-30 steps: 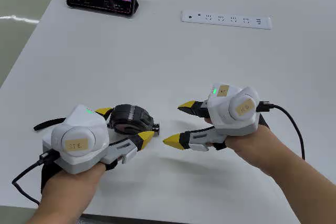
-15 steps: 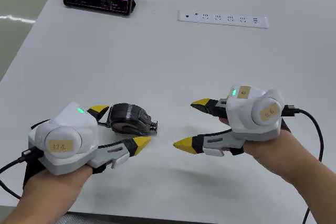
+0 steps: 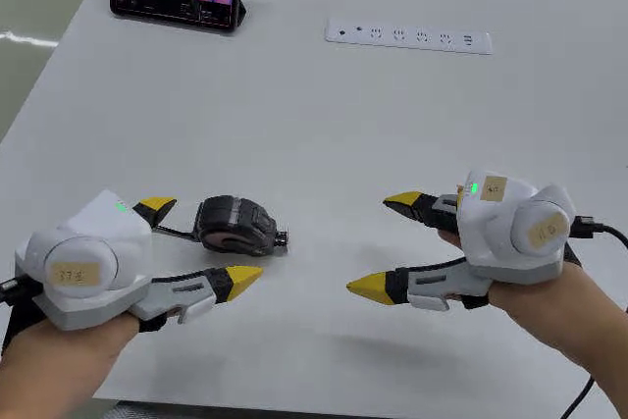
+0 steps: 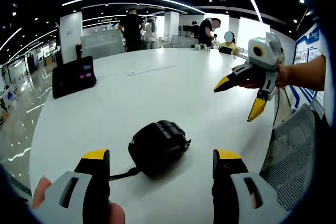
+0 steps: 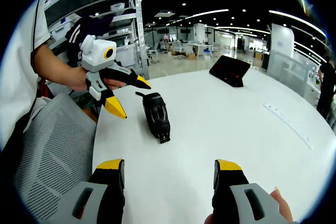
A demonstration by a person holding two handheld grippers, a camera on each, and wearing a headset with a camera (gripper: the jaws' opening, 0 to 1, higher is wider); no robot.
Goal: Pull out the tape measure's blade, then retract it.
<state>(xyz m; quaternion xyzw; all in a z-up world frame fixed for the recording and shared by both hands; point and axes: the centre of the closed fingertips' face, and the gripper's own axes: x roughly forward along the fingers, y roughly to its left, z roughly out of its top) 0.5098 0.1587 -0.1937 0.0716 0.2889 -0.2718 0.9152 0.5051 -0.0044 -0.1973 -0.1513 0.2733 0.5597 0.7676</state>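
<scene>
Looks like a pause with nothing in hand, either ahead of the pull or after the retraction; hard to say which. Tape measure (image 3: 235,226) flat on the white counter (image 3: 294,115), blade wound in, hook tip at the case mouth, facing the right tongs (image 3: 376,245). Left tongs (image 3: 203,239) released and empty, spread wide just behind the case, near its black strap, not touching the case. Right tongs likewise released and empty, well apart from the hook, tips aimed across at it. Both held low and near level over the counter. For a pull: clamp the case with the left, pinch the hook with the right, draw straight apart.
</scene>
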